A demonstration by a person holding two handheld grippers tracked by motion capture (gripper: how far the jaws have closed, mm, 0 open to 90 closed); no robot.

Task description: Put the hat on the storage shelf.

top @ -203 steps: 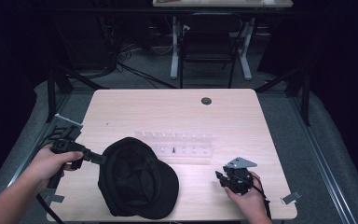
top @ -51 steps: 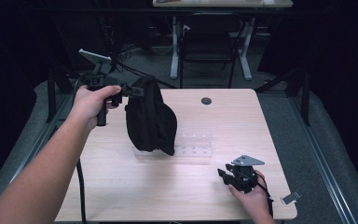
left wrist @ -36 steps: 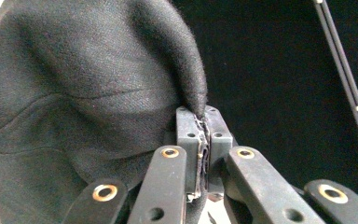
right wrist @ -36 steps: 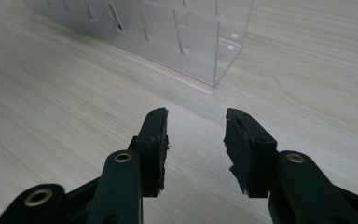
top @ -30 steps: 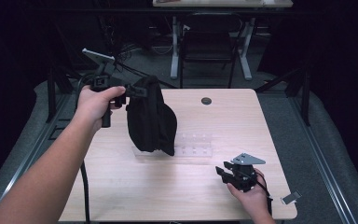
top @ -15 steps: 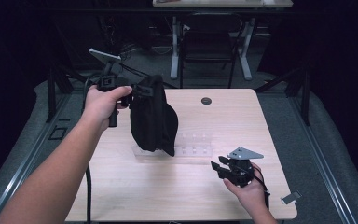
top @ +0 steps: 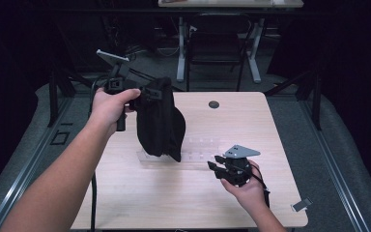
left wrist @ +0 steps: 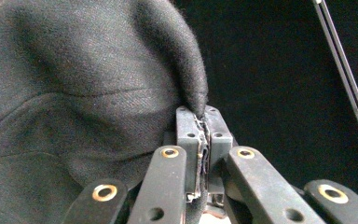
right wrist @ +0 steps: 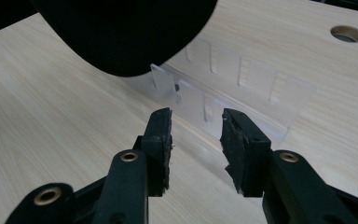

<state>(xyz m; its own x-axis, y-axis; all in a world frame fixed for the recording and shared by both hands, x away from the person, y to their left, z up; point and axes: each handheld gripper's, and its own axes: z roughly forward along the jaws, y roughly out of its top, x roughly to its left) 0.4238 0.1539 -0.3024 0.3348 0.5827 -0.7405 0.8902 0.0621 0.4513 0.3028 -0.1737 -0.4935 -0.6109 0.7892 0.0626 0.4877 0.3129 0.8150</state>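
The left gripper (top: pixel 147 93) pinches only a thin fold of the black fabric cap (top: pixel 159 121), hanging above the clear plastic divided tray (top: pixel 198 151), so it may slip free, while the right gripper (top: pixel 216 166) waits spread apart nearby.

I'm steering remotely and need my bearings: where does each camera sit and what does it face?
High view: above the person's side, looking forward and down on the table; both forearms show.
Left gripper view: on the left gripper, fingers shut on the black cap.
Right gripper view: on the right gripper, open, facing the clear tray.
All share the cap.
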